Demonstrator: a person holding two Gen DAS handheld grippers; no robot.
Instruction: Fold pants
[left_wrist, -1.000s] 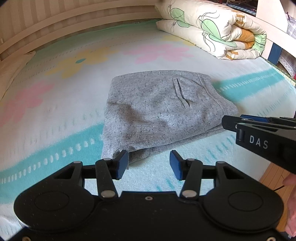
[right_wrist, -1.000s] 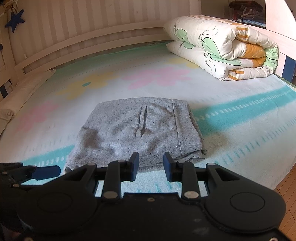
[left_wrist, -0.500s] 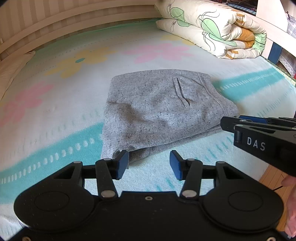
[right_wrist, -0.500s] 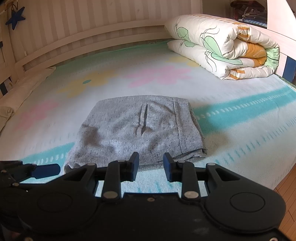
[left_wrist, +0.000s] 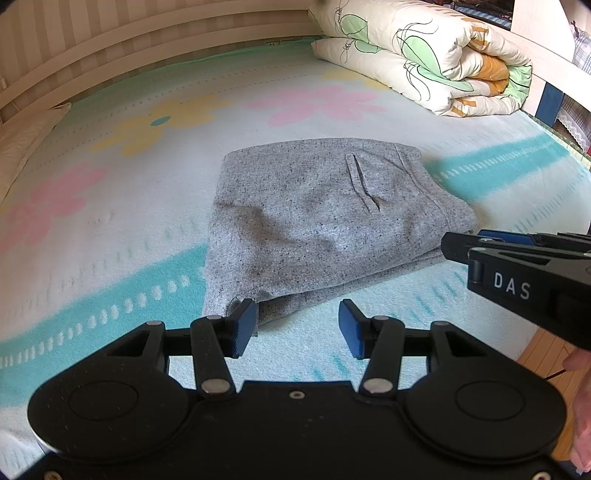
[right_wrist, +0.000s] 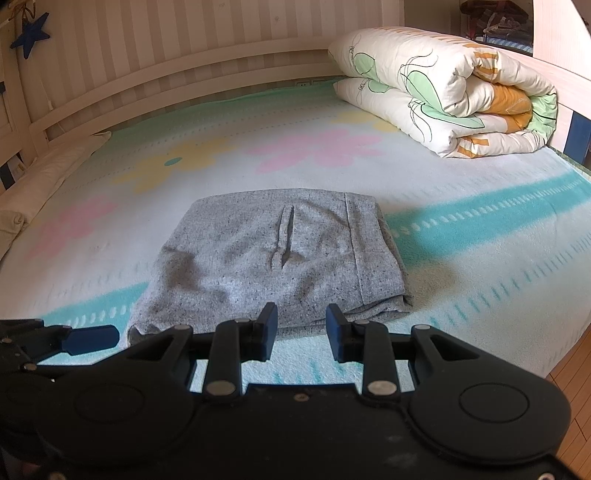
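The left claw (left_wrist: 297, 328) fills the bottom of the left wrist view, its two blue-padded fingers spread apart with nothing between them, held just short of the near edge of the grey pants (left_wrist: 325, 221). The pants lie folded into a compact rectangle on the bed (left_wrist: 110, 206), which is covered with a pale sheet printed with pink and yellow flowers and teal stripes. The right claw (left_wrist: 458, 245) reaches in from the right edge — beside the pants' right side, seen side-on. A rolled quilt (left_wrist: 424, 55) sits at the far right corner of the bed. In the right wrist view, the right claw (right_wrist: 301, 332) is also parted and empty, near the front edge of the pants (right_wrist: 269, 254) — their pocket slit faces up. The left claw (right_wrist: 92, 338) shows at lower left, and the quilt (right_wrist: 443, 96) lies beyond.
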